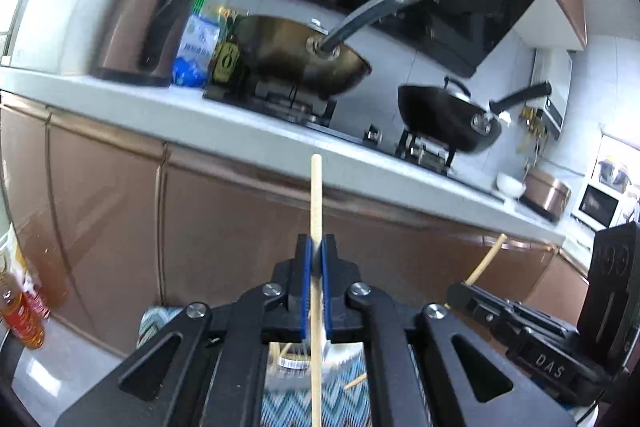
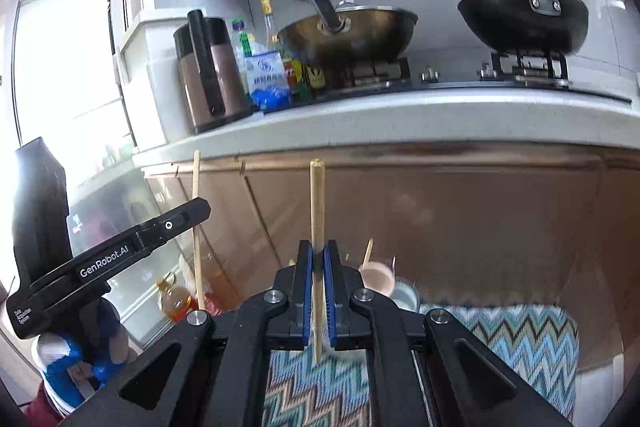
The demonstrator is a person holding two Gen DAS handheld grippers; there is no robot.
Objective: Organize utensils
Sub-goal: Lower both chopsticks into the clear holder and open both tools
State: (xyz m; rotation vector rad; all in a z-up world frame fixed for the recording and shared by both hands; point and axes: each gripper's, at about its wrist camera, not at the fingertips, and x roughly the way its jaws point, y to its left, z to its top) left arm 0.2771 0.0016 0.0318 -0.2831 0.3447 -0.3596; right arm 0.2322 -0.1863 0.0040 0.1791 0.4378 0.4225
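Wooden chopsticks stand upright at frame centre in both wrist views, one pinched in each claw. The left claw (image 1: pixel 316 247) is clamped on a chopstick (image 1: pixel 316 195); the right claw (image 2: pixel 318 253) grips another chopstick (image 2: pixel 317 195). Below lies a zigzag cloth (image 2: pixel 520 339); behind, a brass-coloured wok (image 1: pixel 296 55) sits above the worktop (image 1: pixel 200 123).

I'm holding my left gripper (image 1: pixel 316 247) clamped tight, pointing slightly downward. My right gripper (image 2: pixel 318 253) is doing likewise beside it, jaws pinched closed. A blue-gloved hand (image 2: pixel 86 359) is gripping the left handle.
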